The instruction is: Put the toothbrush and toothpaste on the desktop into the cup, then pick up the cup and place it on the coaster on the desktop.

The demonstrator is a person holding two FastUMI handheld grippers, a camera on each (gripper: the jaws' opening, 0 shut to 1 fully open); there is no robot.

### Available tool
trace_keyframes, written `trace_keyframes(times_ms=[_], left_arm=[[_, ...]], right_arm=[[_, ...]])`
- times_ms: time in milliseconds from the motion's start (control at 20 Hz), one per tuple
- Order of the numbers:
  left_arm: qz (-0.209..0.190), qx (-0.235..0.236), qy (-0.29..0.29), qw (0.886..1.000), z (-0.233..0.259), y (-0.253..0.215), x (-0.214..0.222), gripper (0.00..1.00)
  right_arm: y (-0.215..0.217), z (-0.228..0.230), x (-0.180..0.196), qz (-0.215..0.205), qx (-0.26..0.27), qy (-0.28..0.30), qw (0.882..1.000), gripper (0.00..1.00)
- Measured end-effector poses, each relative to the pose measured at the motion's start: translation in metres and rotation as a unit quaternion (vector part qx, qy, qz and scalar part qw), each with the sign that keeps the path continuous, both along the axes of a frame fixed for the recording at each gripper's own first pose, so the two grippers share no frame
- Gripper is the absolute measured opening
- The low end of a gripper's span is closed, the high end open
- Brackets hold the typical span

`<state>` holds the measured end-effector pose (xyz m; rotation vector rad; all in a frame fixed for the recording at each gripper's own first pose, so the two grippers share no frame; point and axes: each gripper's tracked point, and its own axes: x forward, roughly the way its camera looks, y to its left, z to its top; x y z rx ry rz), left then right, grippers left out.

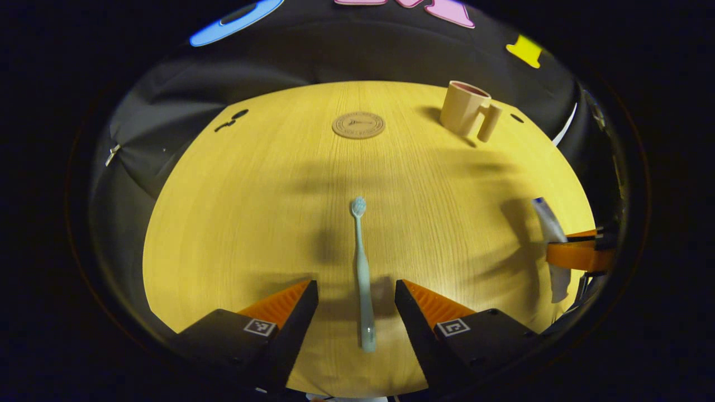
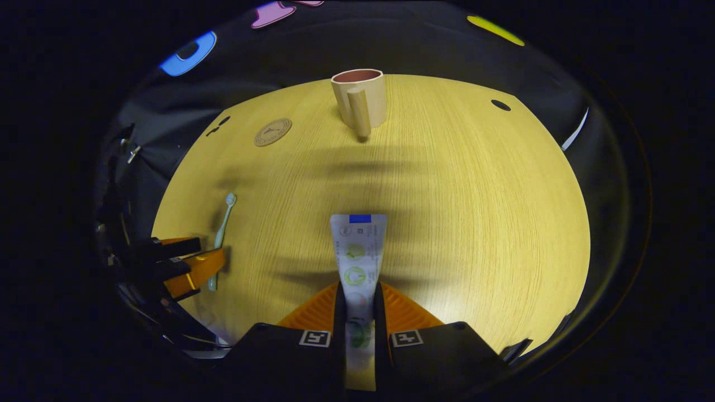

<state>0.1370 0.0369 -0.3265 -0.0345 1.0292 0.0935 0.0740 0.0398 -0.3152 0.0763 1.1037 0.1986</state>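
Lying between spread left hand-held gripper (image 1: 356, 298) fingers: toothbrush (image 1: 362, 268); right hand-held gripper (image 2: 357, 301) pinching toothpaste (image 2: 356, 254).

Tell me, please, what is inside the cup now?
Nothing can be seen in the cup: past its rim only the upper reddish inner wall shows. The bottom is hidden. The toothbrush lies on the table; the right tool grips the toothpaste.

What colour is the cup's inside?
Dark reddish-pink; the cup is beige outside. Best in the right gripper view.

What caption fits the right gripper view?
Right gripper shut on the toothpaste, cup standing straight ahead on the table.
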Motion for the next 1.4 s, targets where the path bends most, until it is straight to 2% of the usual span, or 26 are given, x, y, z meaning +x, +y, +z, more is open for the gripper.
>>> trace_keyframes(times_ms=[50, 100, 250, 400, 450, 500, 600, 650, 700, 850, 1050, 1400], left_arm=[[0.002, 0.001, 0.008, 1.0, -0.005, 0.0, 0.002, 0.83], [0.002, -0.004, 0.012, 1.0, -0.006, -0.001, 0.002, 0.8], [0.015, -0.022, 0.023, 0.999, -0.007, -0.002, 0.006, 0.77], [0.002, -0.024, 0.039, 0.999, -0.008, -0.001, 0.007, 0.7], [-0.004, -0.024, 0.044, 0.999, -0.008, 0.0, 0.008, 0.58], [-0.004, -0.024, 0.047, 0.999, -0.009, 0.0, 0.009, 0.56], [0.003, -0.029, 0.06, 0.998, -0.004, 0.001, 0.007, 0.34], [0.005, -0.03, 0.069, 0.997, -0.002, 0.0, 0.006, 0.16], [-0.003, -0.029, 0.077, 0.997, -0.008, -0.002, 0.007, 0.17], [-0.035, -0.049, 0.091, 0.994, -0.006, -0.014, 0.005, 0.11], [-0.026, -0.052, 0.07, 0.996, -0.005, -0.013, 0.007, 0.07], [-0.011, -0.056, 0.03, 0.998, 0.007, -0.011, 0.001, 0.07]], right_arm=[[-0.002, 0.003, 0.0, -0.004, 0.004, -0.003, 1.0, 0.25], [-0.005, 0.006, -0.001, -0.009, 0.007, -0.005, 1.0, 0.24], [-0.015, 0.011, -0.003, -0.022, 0.01, -0.011, 1.0, 0.25], [-0.021, 0.008, -0.007, -0.032, 0.011, -0.01, 0.999, 0.24], [-0.022, 0.007, -0.008, -0.037, 0.015, -0.009, 0.999, 0.24], [-0.022, 0.006, -0.01, -0.041, 0.018, -0.006, 0.999, 0.24], [-0.021, 0.005, -0.013, -0.04, 0.02, -0.004, 0.999, 0.24], [-0.02, 0.005, -0.014, -0.038, 0.019, -0.006, 0.999, 0.24], [-0.019, 0.006, -0.014, -0.037, 0.019, -0.008, 0.999, 0.24], [-0.014, 0.012, -0.017, -0.033, 0.027, -0.014, 0.999, 0.25], [-0.013, 0.026, -0.012, -0.034, 0.034, -0.03, 0.998, 0.24], [-0.024, 0.068, 0.018, -0.044, 0.04, -0.085, 0.995, 0.24]])
